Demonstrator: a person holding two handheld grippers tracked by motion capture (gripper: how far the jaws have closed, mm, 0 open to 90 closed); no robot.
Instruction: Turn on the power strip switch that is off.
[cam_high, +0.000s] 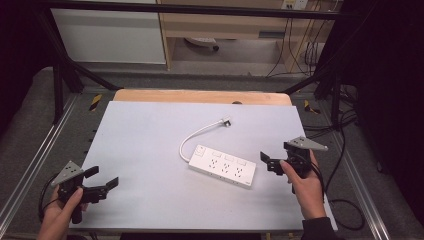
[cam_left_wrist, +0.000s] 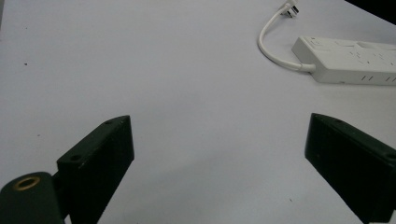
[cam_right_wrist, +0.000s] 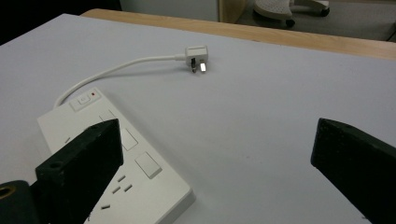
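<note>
Both grippers spread wide, empty, over the bench (cam_high: 150, 150).
Right gripper (cam_high: 267, 163) near the power strip (cam_high: 222, 168); left gripper (cam_high: 104, 181) well apart from it.

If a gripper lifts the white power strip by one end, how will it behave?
The white plastic power strip looks rigid, so its body would probably stay straight. Its thin white cable curves loosely and would likely dangle, dragging the plug. The smooth casing may slip between the jaws.
</note>
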